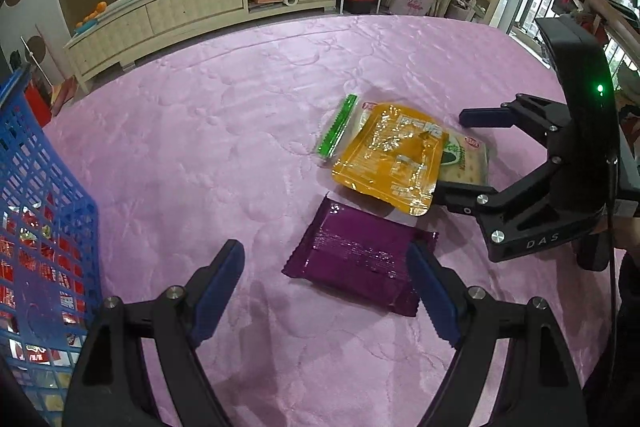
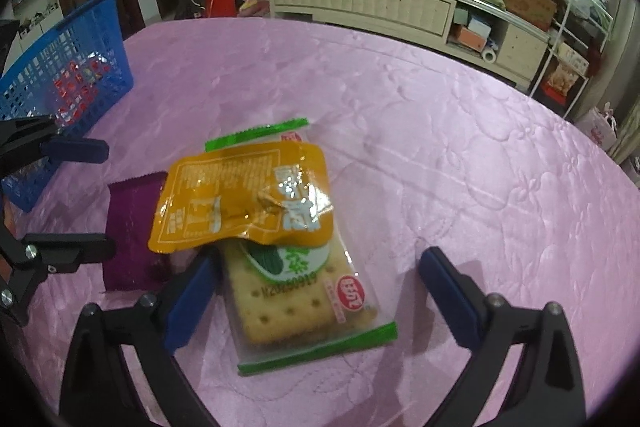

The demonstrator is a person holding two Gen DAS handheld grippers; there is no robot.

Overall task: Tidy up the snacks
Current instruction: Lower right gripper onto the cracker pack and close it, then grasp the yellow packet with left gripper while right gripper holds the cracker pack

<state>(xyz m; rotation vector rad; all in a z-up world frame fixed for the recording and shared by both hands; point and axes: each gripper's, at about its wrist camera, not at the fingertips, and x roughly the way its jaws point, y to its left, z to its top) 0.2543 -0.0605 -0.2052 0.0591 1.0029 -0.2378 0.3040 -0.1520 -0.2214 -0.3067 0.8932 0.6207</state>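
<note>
A purple snack packet (image 1: 356,259) lies flat on the pink tablecloth; it also shows in the right wrist view (image 2: 132,227). My left gripper (image 1: 326,269) is open, its right finger over the packet's right end. An orange pouch (image 1: 390,157) (image 2: 244,195) lies on top of a clear cracker packet with green ends (image 2: 304,299) (image 1: 466,163). My right gripper (image 2: 318,269) is open around the cracker packet, one finger on each side; it shows from outside in the left wrist view (image 1: 460,155).
A blue plastic basket (image 1: 36,227) (image 2: 68,67) holding red snack packets stands at the table's left. A cream TV cabinet (image 1: 200,7) and shelves stand beyond the table's far edge. Bare pink cloth (image 2: 440,127) lies behind the snacks.
</note>
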